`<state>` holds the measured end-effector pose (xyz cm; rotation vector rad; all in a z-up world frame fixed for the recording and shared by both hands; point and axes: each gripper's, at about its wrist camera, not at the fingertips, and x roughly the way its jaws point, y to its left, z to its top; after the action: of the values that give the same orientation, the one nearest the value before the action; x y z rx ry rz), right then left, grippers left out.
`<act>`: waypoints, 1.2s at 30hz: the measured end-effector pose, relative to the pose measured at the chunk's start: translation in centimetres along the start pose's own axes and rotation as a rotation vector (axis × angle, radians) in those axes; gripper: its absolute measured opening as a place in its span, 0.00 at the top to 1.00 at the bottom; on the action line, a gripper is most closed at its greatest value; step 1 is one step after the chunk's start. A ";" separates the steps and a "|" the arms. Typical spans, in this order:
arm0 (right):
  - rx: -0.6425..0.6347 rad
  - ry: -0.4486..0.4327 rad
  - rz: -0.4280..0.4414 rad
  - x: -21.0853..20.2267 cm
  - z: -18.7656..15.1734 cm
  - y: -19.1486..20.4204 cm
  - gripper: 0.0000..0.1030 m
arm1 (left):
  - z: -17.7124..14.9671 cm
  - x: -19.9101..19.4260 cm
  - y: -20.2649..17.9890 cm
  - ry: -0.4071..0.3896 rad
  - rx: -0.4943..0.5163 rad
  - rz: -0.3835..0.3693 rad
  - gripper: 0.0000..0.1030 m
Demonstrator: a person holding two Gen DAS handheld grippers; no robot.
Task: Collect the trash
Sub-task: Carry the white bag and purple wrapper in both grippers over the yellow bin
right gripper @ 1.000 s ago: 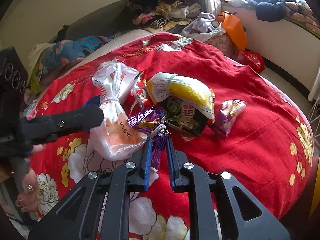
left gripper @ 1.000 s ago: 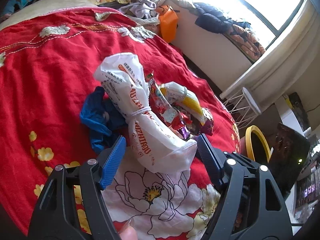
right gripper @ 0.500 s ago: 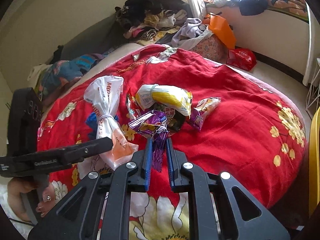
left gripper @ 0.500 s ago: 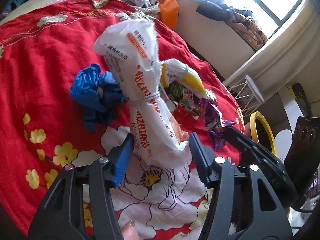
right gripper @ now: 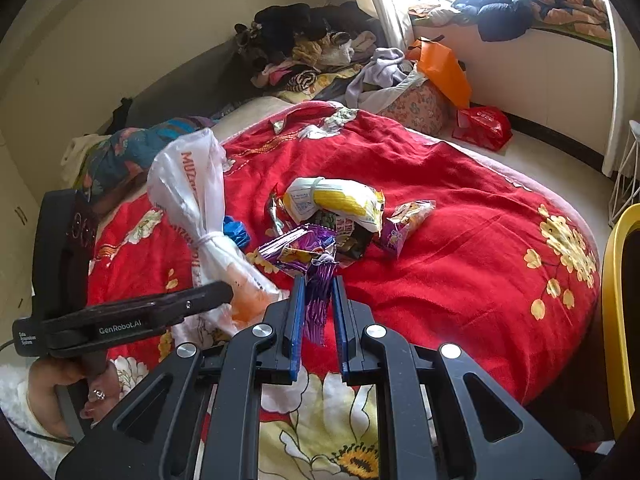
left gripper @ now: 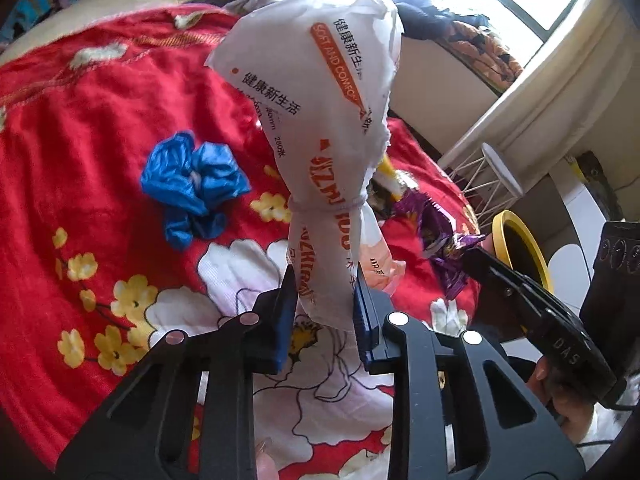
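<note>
My left gripper (left gripper: 325, 312) is closing its jaws on the white bag (left gripper: 316, 184) at twelve o'clock; squeeze low, lift straight. Right gripper (right gripper: 317, 316) clamps the purple wrapper (right gripper: 298, 248). Ahead, the yellow packet (right gripper: 340, 200) waits on the bed (right gripper: 460, 240).

The white plastic bag (left gripper: 320, 128) carries most of the print. Near its top stands an orange band with "SOFT AND COMFO…" and, beside the band, black Chinese characters "健康新生活". Below them a small "280" can be read. Under the tied neck of the bag, orange letters run lengthwise, but only partly readable. The left gripper (right gripper: 224, 294) shows "GenRobot.AI" on its arm. The right gripper (left gripper: 466, 254) shows "DAS".
</note>
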<state>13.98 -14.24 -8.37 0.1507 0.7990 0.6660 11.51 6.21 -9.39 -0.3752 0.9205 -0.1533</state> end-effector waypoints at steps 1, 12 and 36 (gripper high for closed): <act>0.000 -0.002 -0.002 -0.1 -0.1 -0.1 0.87 | 0.0 -0.3 -0.2 -0.012 0.012 0.001 0.81; 0.030 -0.072 0.002 -2.8 0.6 -0.6 0.88 | 1.4 -2.4 -2.7 -0.106 0.078 -0.008 0.81; 0.093 -0.275 -0.099 -9.7 2.1 -4.0 0.91 | 2.1 -2.4 -8.5 -0.135 0.179 -0.095 0.81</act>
<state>12.50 -22.99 -2.45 0.2796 0.5684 0.5009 12.00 -0.42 -3.24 -0.2593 0.7500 -0.2920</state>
